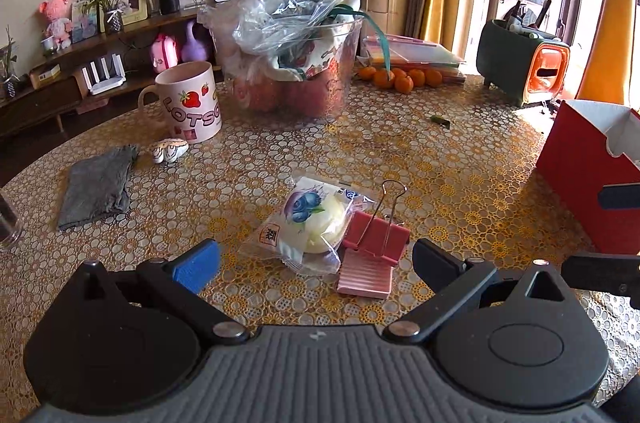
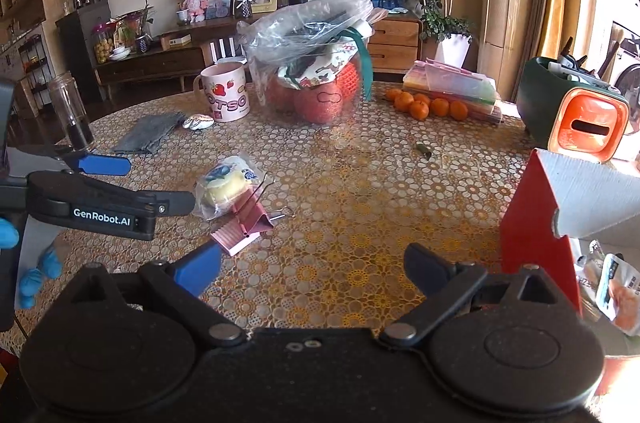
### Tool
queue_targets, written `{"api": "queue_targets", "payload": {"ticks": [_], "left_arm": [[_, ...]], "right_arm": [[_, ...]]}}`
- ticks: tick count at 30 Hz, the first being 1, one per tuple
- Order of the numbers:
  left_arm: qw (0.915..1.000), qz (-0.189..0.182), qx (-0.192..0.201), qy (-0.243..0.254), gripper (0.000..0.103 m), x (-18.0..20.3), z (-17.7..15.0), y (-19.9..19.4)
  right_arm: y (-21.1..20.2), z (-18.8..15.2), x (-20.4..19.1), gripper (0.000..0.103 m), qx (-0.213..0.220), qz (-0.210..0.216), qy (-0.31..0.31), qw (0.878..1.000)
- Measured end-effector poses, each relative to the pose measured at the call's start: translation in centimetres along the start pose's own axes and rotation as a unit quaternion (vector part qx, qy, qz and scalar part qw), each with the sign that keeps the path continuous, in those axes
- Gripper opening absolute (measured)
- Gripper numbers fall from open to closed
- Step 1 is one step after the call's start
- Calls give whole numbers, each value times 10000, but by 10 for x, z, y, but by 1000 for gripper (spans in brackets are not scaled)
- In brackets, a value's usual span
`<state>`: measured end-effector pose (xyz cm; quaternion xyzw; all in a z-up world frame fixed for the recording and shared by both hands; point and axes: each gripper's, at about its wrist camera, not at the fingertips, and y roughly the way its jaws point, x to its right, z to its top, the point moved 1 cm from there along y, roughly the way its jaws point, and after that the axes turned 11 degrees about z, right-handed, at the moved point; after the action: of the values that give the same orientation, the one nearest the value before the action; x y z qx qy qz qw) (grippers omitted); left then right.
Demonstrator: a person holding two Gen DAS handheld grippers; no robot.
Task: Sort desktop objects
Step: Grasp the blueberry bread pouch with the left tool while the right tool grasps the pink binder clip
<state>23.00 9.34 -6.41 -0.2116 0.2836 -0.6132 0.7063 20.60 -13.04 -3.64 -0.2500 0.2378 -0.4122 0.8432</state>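
Note:
A wrapped snack with a blueberry label [image 1: 308,223] lies on the patterned table [image 1: 440,191]. A pink binder clip [image 1: 374,239] lies against its right side, over a small pink ridged block [image 1: 366,275]. My left gripper [image 1: 316,263] is open and empty, its fingers either side of this pile, just short of it. The right wrist view shows the snack [image 2: 226,185], the clip [image 2: 252,219] and the left gripper [image 2: 156,183] beside them. My right gripper [image 2: 312,269] is open and empty over bare table, right of the pile. A red open box [image 2: 536,223] stands at the right.
A strawberry mug [image 1: 192,101], a clear bowl with a plastic bag [image 1: 292,63], tangerines [image 1: 400,79], a green and orange holder [image 1: 524,63], a grey cloth [image 1: 98,187] and a small white trinket [image 1: 168,149] stand further back. A snack packet [image 2: 616,295] lies beside the red box.

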Motion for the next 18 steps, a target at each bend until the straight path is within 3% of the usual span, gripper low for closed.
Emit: {"api": "queue_targets", "payload": {"ticks": [6,18], "left_arm": [[9999,82,-97,-13,103,-8,2,25],[9991,18,-168,387,103,-5,7,72]], "right_arm": [[28,3,-9,96,40,76,-102,9999],[86,3,-20,88,-334,370,-468,9977]]}}
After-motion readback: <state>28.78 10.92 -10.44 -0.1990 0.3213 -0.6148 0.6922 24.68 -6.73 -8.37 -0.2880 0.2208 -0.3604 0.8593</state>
